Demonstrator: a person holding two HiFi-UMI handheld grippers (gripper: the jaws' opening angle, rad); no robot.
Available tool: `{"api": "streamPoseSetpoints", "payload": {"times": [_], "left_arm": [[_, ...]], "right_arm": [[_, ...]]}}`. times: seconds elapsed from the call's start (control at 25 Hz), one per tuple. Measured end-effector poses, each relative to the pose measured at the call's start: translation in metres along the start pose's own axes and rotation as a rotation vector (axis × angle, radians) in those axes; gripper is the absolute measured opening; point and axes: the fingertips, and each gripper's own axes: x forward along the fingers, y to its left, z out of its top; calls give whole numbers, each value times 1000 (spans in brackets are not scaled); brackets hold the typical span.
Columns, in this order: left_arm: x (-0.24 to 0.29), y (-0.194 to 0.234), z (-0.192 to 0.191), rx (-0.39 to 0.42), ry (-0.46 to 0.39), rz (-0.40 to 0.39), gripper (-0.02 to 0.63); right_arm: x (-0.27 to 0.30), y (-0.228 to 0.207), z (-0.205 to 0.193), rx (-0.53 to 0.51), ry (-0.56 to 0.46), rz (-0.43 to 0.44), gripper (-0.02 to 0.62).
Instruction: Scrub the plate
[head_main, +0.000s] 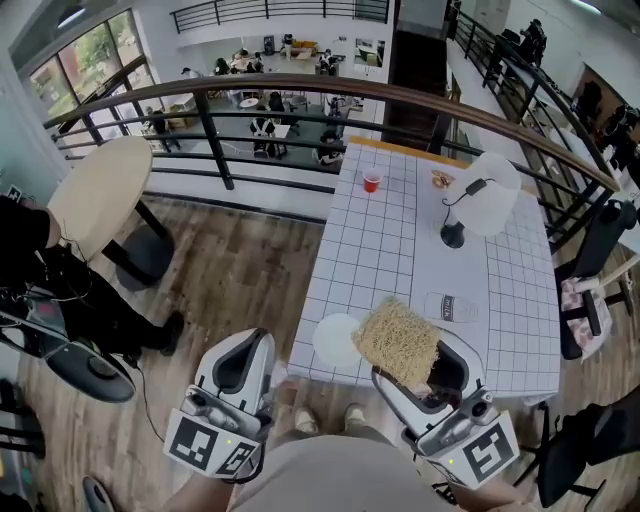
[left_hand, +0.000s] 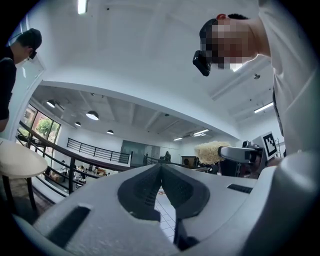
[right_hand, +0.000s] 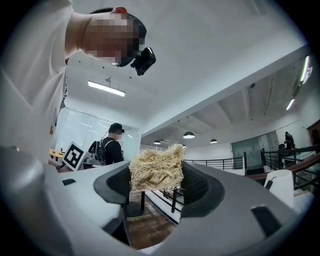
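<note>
A white plate (head_main: 332, 341) lies near the front edge of the white grid-patterned table (head_main: 380, 250). My right gripper (head_main: 425, 372) is shut on a straw-coloured fibrous scrubber (head_main: 397, 343), which hangs over the plate's right edge in the head view. The right gripper view shows the scrubber (right_hand: 156, 169) pinched between the jaws, pointing about level. My left gripper (head_main: 258, 345) is shut and empty, off the table's front left corner, left of the plate. In the left gripper view its jaws (left_hand: 161, 175) meet with nothing between them, and the scrubber (left_hand: 214, 151) shows at the right.
A red cup (head_main: 372, 182), a black-based lamp (head_main: 453, 235) and a flat clear packet (head_main: 450, 307) lie farther back on the table. A white chair (head_main: 497, 195) stands at its right. A round beige table (head_main: 100, 195) and a person in black (head_main: 40, 270) are at the left, before a railing (head_main: 210, 130).
</note>
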Motion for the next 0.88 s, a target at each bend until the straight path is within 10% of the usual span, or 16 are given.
{"api": "streamPoseSetpoints", "payload": {"times": [0.88], "left_arm": [[6,-18,10,60,0,-45,15]], "right_arm": [[-1,4,-5,36,8,32,268]]}}
